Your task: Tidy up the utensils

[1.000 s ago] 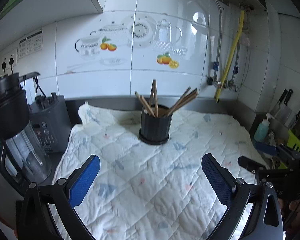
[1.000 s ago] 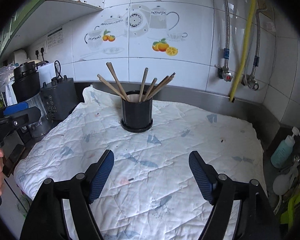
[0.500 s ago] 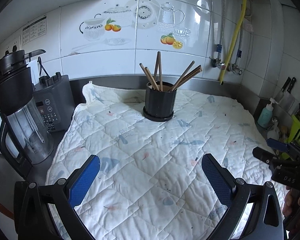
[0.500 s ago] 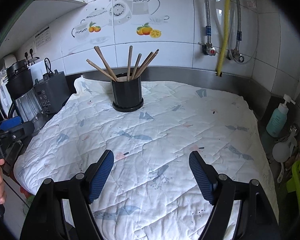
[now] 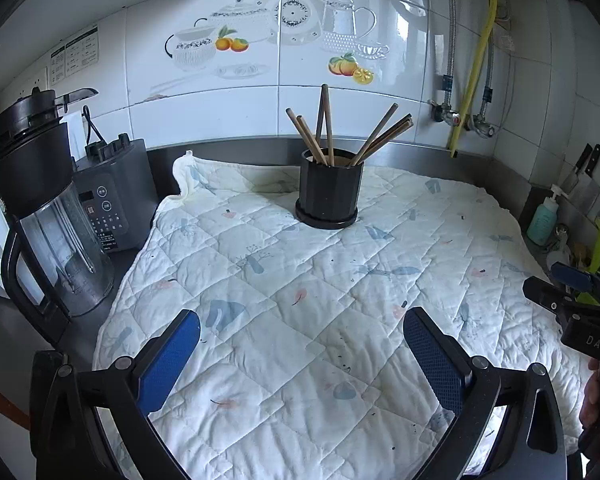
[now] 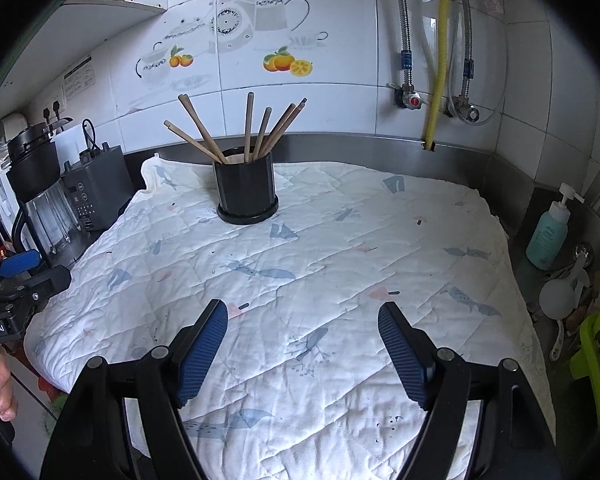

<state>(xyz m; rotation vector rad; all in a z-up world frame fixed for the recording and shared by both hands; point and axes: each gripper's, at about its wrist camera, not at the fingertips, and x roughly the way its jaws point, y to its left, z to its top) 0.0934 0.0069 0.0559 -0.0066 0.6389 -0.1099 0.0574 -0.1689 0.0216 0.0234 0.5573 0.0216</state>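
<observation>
Black ribbed holder [image 5: 327, 192] sat upper-centre of frame on the white quilted cloth [image 5: 300, 320], upright, w/ wooden chopsticks [image 5: 340, 132] fanned out of the top. Left gripper [image 5: 300, 344] was spread wide at bottom of frame, nothing btwn the blue pads, hovering over the cloth, well apart from holder. Right gripper [image 6: 302, 342] same: pads wide apart, empty, low in frame. Blender [image 5: 40, 216] stood at left edge, off the cloth. Teal soap bottle [image 6: 550, 232] at right, beside the cloth.
</observation>
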